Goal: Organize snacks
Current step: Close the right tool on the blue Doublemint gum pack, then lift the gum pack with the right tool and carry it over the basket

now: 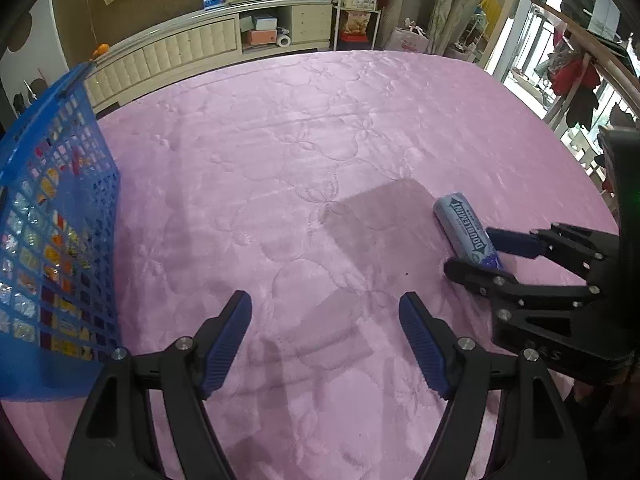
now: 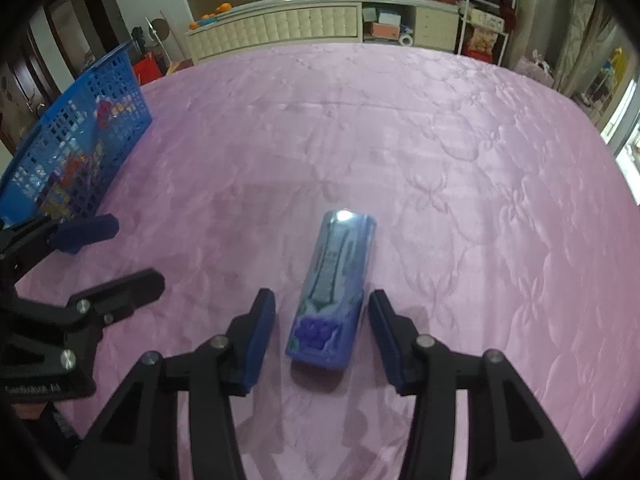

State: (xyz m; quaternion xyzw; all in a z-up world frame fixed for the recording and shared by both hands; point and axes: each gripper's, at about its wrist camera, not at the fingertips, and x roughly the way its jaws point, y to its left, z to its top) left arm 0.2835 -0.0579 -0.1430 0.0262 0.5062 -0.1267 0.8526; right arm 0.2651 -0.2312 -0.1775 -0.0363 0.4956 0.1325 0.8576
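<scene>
1. Surface: a pink quilted bedcover with a stitched flower pattern fills both views, smooth and largely bare, with grey shadows of the tools across its middle.
2. Task item: a blue Doublemint gum canister lies on its side on the cover. In the right wrist view it sits just below centre, long axis running from 6 toward 12 o'clock; in the left wrist view it is at 3 o'clock.
3. Right gripper: jaws apart, one pad on each side of the canister's near end. A strip of pink shows between each pad and the canister, so nothing is clamped.
4. Left gripper: jaws spread wide over bare cover at 6 o'clock in its own view, holding nothing.
5. Container: a blue lattice basket stands on the cover at 9 o'clock in the left wrist view, well apart from the canister; colourful wrapped snacks show through its mesh (individual packets not legible).
6. Room: beyond the bed at 12 o'clock stands a cream cabinet with a padded front and open shelves of boxes; a cardboard box rests on top. A white wire rack stands at 1 o'clock, with bright windows at 2 o'clock.
</scene>
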